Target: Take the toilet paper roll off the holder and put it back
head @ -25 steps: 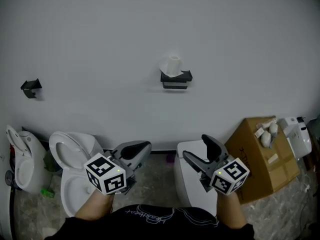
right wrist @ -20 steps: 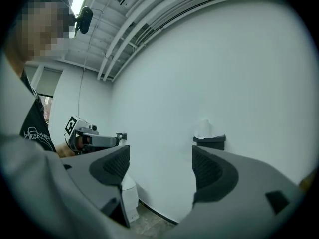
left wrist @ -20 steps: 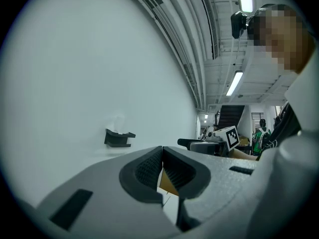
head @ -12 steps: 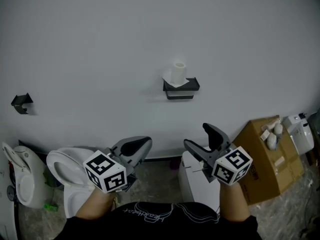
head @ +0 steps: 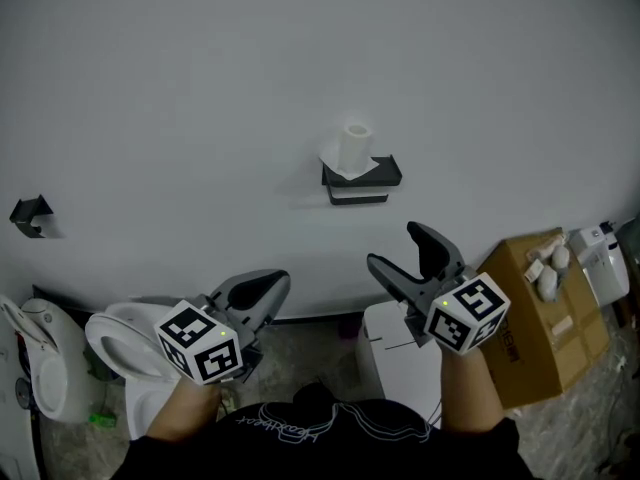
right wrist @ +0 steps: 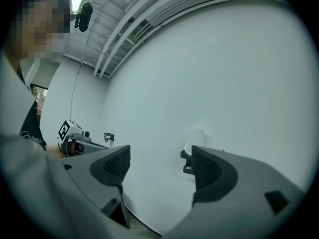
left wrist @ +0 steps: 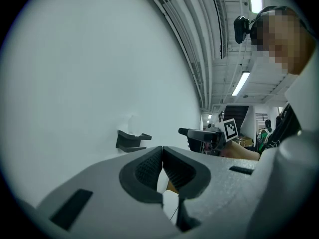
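Standing upright on holder (head: 361, 177) at wall, 12 o'clock: roll (head: 354, 148). My right gripper (head: 410, 256) at 5 o'clock, jaws wide apart, empty; left gripper (head: 262, 290) at 7, jaws closed, empty.

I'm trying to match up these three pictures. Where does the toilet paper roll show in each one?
Head view: the toilet paper roll stands upright on the wall, just right of centre and above the middle.
Left gripper view: a faint pale shape left of centre, hard to make out against the white wall.
Right gripper view: faint, right of centre.
Shared landmark: the black holder directly under the roll.
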A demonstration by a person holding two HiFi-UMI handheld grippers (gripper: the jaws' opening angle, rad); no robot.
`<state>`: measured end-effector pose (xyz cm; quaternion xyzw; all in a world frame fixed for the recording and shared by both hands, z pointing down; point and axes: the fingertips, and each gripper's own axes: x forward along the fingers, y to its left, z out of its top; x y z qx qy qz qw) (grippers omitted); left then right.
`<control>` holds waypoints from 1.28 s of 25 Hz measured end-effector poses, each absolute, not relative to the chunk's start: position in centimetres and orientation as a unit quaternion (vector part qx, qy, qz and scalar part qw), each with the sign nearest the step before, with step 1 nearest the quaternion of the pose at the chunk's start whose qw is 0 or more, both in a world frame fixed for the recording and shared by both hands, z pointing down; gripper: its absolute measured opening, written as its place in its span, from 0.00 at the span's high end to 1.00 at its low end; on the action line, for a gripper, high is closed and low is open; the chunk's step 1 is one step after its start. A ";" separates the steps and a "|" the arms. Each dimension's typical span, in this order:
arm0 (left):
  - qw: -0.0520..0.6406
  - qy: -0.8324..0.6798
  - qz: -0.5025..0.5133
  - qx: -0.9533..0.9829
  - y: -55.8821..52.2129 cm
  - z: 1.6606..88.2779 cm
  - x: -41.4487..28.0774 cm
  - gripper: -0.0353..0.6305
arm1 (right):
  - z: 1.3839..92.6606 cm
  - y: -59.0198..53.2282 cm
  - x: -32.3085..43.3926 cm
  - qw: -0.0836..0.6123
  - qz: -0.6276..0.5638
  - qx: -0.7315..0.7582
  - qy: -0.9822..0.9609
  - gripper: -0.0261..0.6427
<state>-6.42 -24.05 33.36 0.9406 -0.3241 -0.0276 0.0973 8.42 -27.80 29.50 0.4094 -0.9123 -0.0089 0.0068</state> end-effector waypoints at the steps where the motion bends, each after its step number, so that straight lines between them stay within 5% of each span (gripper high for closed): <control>1: 0.099 -0.327 -0.027 0.939 -24.6 33.5 -6.6 0.94 | 29.3 -28.6 8.3 0.005 -0.010 0.407 -0.913 0.40; 32: 0.117 -0.386 -0.047 0.914 -37.9 33.4 -11.2 0.94 | 29.4 -51.1 5.9 0.119 -0.048 0.452 -0.883 0.42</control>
